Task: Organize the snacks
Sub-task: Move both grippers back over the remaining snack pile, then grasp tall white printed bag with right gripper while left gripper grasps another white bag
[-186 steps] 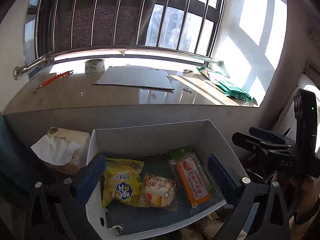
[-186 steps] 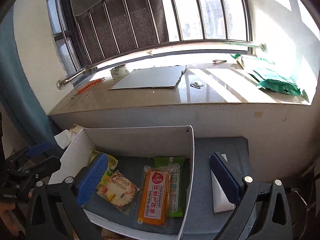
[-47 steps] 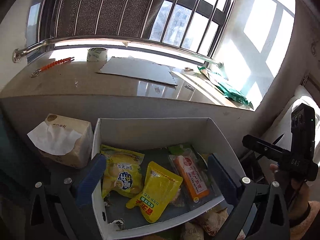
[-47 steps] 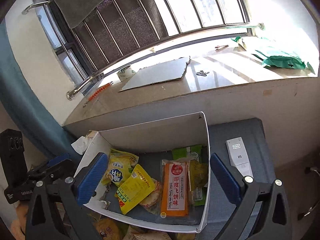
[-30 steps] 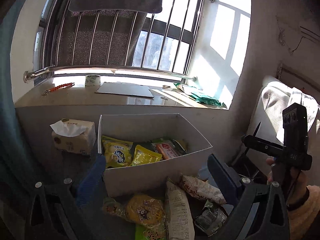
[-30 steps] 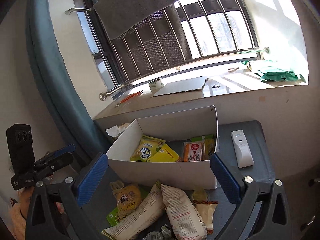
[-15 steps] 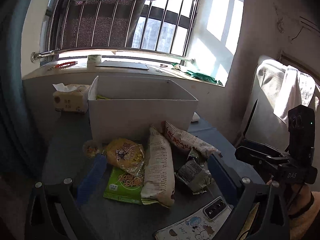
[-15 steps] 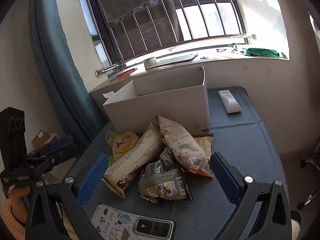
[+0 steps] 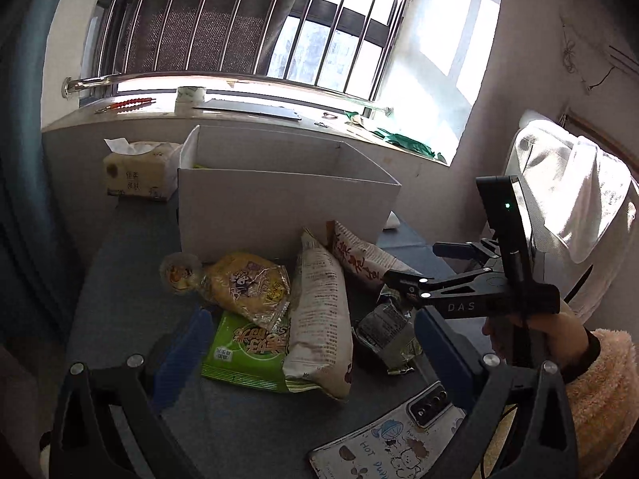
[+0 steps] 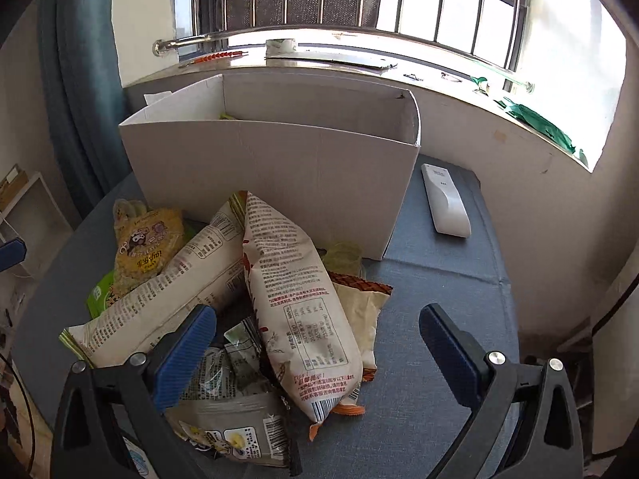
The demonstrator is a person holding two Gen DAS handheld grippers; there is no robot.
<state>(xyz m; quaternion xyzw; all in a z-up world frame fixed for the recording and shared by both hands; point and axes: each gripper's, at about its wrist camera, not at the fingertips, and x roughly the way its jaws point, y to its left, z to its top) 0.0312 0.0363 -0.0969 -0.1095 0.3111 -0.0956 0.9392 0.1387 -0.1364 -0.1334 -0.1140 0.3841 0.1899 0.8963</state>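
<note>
A pile of snack bags lies on the blue-grey table in front of a white cardboard box (image 9: 279,203) (image 10: 271,167). It holds a long white bag (image 9: 319,311) (image 10: 159,299), a white and red bag (image 10: 295,303) (image 9: 359,259), a yellow bag (image 9: 243,283) (image 10: 143,247), a green packet (image 9: 243,351) and a grey crumpled bag (image 9: 387,331) (image 10: 227,419). My left gripper (image 9: 307,355) is open above the green packet and long white bag. My right gripper (image 10: 319,351) is open around the lower end of the white and red bag; it also shows in the left wrist view (image 9: 415,279).
A white remote (image 10: 443,199) lies right of the box. A phone in a cartoon case (image 9: 391,435) lies at the table's front edge. A tissue pack (image 9: 135,171) stands left of the box. The windowsill (image 9: 239,107) with cardboard and tape runs behind.
Both grippers have pulled back from over the box and come down low over the snack pile. The right gripper has moved closer, with the white and red bag now between its fingers.
</note>
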